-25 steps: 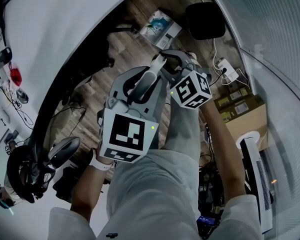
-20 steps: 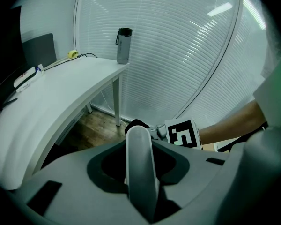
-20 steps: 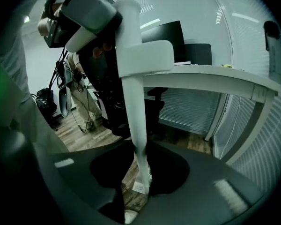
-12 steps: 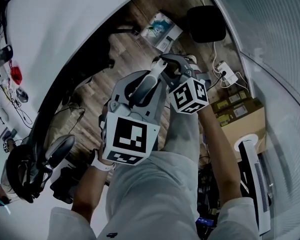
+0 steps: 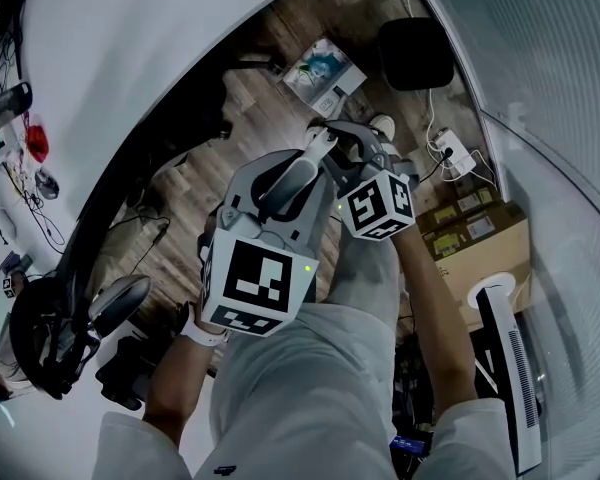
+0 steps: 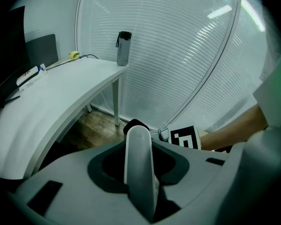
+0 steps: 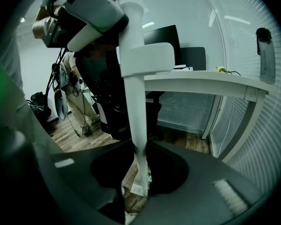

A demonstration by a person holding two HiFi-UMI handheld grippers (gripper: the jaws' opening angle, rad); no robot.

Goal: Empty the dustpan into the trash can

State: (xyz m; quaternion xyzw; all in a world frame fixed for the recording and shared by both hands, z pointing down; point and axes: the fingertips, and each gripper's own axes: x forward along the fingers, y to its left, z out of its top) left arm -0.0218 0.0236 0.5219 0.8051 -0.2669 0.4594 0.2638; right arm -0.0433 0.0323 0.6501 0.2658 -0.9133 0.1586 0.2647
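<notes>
1. Barely any shift since the earlier frame; left gripper (image 6: 139, 182) and right gripper (image 7: 140, 182) jaws have just been closing, both clamped on the pale dustpan handle (image 5: 302, 163) (pan unseen).
2. Black trash can (image 5: 415, 53), as I read it, lies ahead, nearer the right gripper.

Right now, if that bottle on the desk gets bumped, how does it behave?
The bottle is tall and narrow, standing upright, so it would probably tip rather than slide. It stands near the end of the desk, so its round body might roll off.
</notes>
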